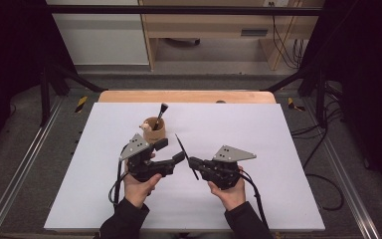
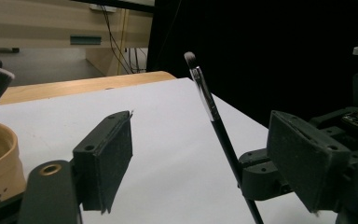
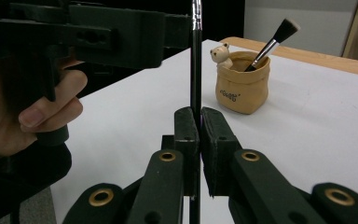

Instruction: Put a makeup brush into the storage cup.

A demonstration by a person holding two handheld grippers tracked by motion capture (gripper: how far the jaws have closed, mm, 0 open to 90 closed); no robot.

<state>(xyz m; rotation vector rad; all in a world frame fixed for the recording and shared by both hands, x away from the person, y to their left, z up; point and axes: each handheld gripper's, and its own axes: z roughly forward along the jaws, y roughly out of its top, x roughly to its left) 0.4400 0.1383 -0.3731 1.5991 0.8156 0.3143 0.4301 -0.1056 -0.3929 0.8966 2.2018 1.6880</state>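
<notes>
My right gripper [image 1: 193,162] [image 3: 199,116] is shut on the handle of a thin black makeup brush [image 1: 181,147] [image 3: 196,70], which stands upright with its small tip upward [image 2: 205,93]. The left gripper [image 1: 172,150] [image 2: 205,154] is open, with a jaw on either side of the brush shaft and neither pad touching it. In the left gripper view the right gripper [image 2: 261,175] clamps the brush low down. A tan pouch-shaped cup [image 1: 154,132] [image 3: 242,88] stands just beyond the left gripper and holds a larger brush [image 1: 160,115] [image 3: 275,42] and a little bear figure [image 3: 221,53].
Both grippers work over a white board [image 1: 278,149] lying on a wooden table [image 1: 186,96]. The hand on the left gripper [image 3: 42,112] is close at the left of the right gripper view. Dark frame posts and cables flank the table.
</notes>
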